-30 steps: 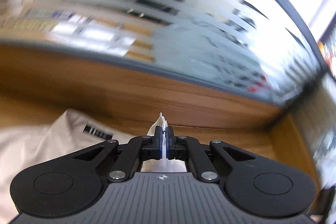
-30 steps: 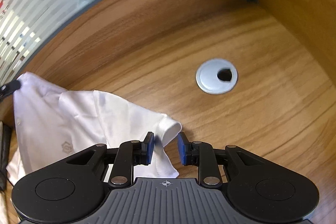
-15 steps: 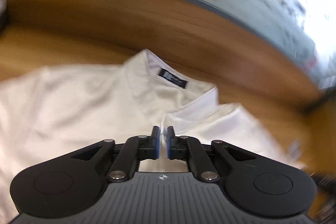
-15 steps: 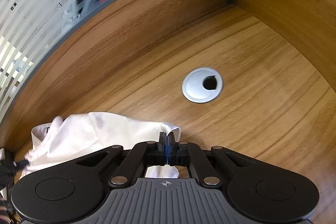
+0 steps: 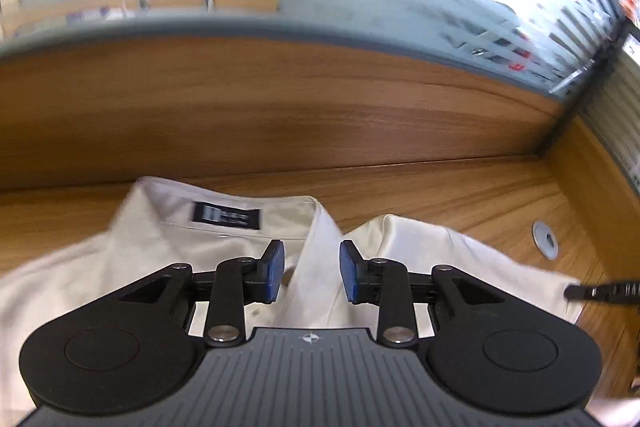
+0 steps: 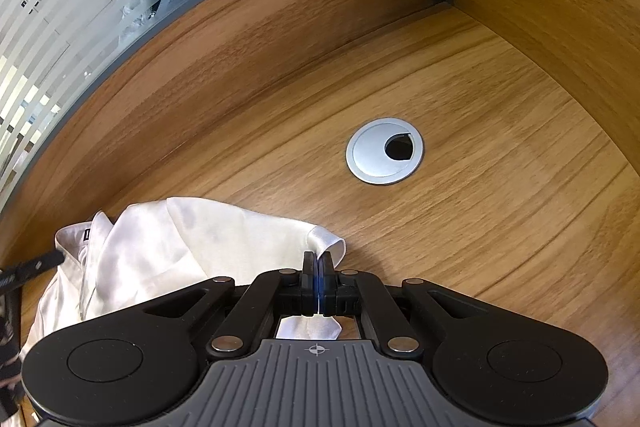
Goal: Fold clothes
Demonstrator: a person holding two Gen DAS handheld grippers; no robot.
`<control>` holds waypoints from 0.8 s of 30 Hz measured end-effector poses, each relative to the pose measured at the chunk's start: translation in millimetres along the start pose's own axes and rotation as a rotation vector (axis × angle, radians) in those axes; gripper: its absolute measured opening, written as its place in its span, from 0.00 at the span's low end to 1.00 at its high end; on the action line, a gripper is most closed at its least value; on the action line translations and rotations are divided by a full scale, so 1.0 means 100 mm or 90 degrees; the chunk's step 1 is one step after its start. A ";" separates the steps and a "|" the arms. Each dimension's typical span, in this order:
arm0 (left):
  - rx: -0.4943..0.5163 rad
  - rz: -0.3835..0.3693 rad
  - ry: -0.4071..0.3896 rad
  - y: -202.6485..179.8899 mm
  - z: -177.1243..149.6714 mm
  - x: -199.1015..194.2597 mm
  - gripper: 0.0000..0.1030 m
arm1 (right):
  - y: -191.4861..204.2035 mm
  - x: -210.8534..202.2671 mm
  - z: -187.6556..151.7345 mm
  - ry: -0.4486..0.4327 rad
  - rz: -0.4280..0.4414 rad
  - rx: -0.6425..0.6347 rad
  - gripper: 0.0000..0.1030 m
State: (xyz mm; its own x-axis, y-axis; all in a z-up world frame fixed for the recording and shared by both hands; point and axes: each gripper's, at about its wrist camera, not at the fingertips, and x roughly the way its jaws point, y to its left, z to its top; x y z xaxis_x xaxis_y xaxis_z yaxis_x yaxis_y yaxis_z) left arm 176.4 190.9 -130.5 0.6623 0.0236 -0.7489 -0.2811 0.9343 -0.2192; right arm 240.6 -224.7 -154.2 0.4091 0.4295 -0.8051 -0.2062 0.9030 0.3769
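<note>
Now, shirt (image 5: 224, 259): spread on desk (image 6: 500, 227), collar toward back panel.
Left gripper (image 5: 311, 277): jaws opening over collar, gripping nothing.
Right gripper (image 6: 319, 279): clenched on sleeve cuff (image 6: 326, 245).
Key relation: sleeve runs leftward from right gripper toward collar.

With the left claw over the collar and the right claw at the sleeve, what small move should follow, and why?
Probably carry the sleeve inward over the shirt. The right claw is shut on the sleeve's cuff end, while the left claw is opening above the collar with its pads off the cloth, so only the right has a hold.
</note>
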 end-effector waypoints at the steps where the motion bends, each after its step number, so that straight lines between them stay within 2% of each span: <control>1: -0.009 -0.007 0.007 0.01 0.03 0.11 0.33 | 0.00 0.01 0.00 0.000 -0.001 0.001 0.03; 4: -0.010 -0.031 0.037 0.01 0.06 0.36 0.33 | -0.01 0.02 0.01 0.001 -0.002 0.001 0.03; 7: -0.021 -0.060 0.040 0.02 0.09 0.45 0.07 | -0.01 0.02 0.01 0.000 0.001 0.000 0.03; 13: -0.041 -0.031 -0.035 0.09 0.35 0.44 0.06 | -0.04 -0.03 0.04 -0.025 -0.005 -0.005 0.02; 19: -0.030 -0.018 -0.043 0.09 0.49 0.60 0.07 | -0.10 0.03 0.05 -0.030 -0.020 0.005 0.02; 21: -0.010 -0.016 -0.035 0.04 0.50 0.64 0.13 | -0.08 0.04 0.05 -0.028 -0.024 -0.003 0.03; 24: 0.011 -0.021 -0.033 -0.01 0.50 0.59 0.30 | -0.04 0.04 0.06 -0.022 -0.029 -0.025 0.04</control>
State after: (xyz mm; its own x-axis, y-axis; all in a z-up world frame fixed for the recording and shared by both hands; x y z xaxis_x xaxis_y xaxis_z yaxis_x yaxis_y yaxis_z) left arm 250.3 209.6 -142.7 0.7059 0.0097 -0.7082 -0.2466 0.9407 -0.2329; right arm 248.3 -226.9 -155.9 0.4488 0.3894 -0.8043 -0.2212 0.9205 0.3222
